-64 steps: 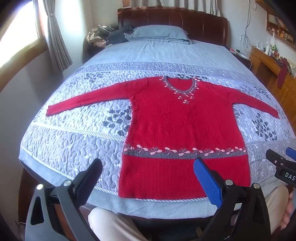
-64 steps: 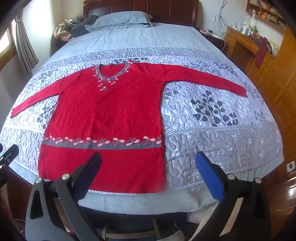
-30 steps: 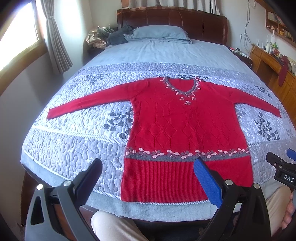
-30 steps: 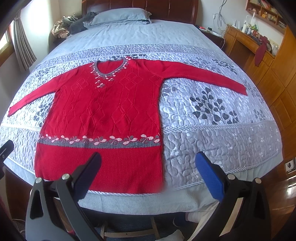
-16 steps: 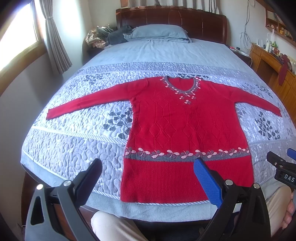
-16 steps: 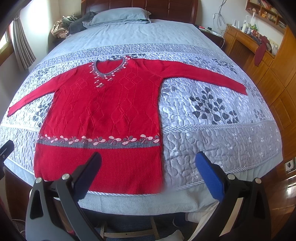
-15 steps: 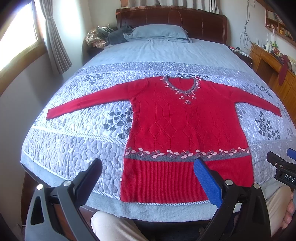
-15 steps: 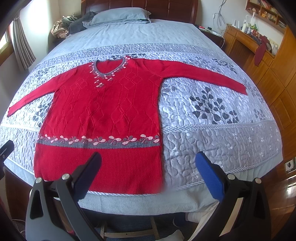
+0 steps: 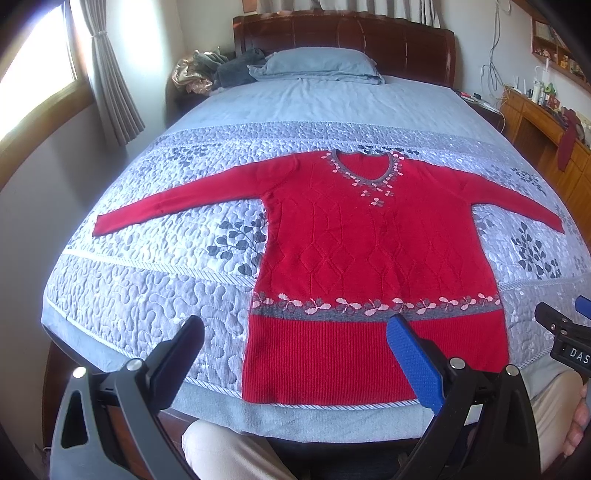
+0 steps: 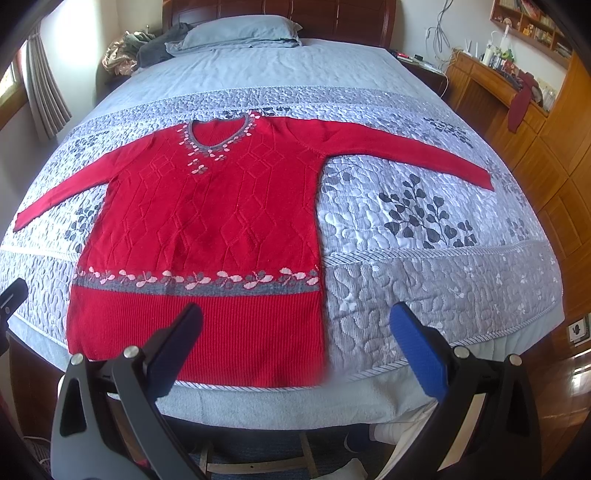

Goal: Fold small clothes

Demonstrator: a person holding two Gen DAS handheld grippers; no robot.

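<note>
The red sweater [image 9: 373, 266] is lying flat, sleeves spread, on the quilted bed [image 9: 147, 295]. The left gripper [image 9: 295, 350] and right gripper [image 10: 295, 339] are hovering near its hem, fingers apart, gripping nothing.

a long-sleeved red knit sweater [image 9: 373, 258] lies flat across the grey quilted bedspread [image 9: 155, 295], both sleeves spread, leaving bare quilt open at 9 o'clock and 3 o'clock of its body. beyond the neckline, at 12 o'clock, the plain blue sheet [image 9: 325, 99] runs clear up to a blue pillow [image 9: 317, 66] and a heap of dark and gold clothes [image 9: 210, 70] against the dark wooden headboard [image 9: 343, 33]. the left gripper [image 9: 295, 347] and right gripper [image 10: 295, 332] hang wide-jawed at 6 o'clock, above the foot edge. wooden cabinets [image 10: 546, 122] close in the right side.
</note>
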